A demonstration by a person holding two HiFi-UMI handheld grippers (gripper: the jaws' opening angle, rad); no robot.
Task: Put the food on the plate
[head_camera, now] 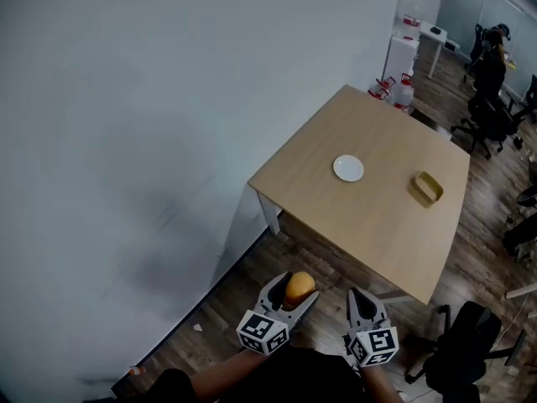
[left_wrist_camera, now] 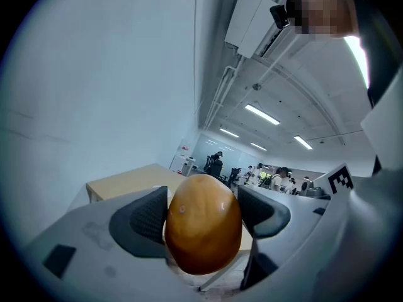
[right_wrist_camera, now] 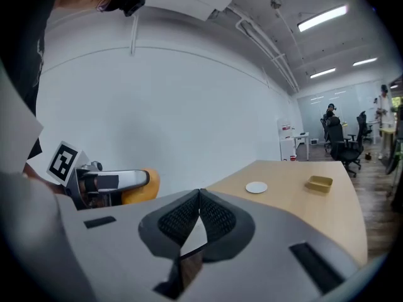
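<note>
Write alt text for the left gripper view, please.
The left gripper is shut on a smooth, orange-brown, egg-shaped piece of food that fills the middle of the frame. Behind it are a light wooden table, a white wall and a distant office.

The underside of the smooth orange-brown egg-shaped food (left_wrist_camera: 203, 222) is hidden behind the grey body of the left gripper (left_wrist_camera: 203, 207), whose pads (left_wrist_camera: 148, 216) it partly covers. Whether the shallow yellow rectangular dish (head_camera: 427, 188) on the pale wooden table (head_camera: 369, 225) holds anything is too small to tell.
</note>
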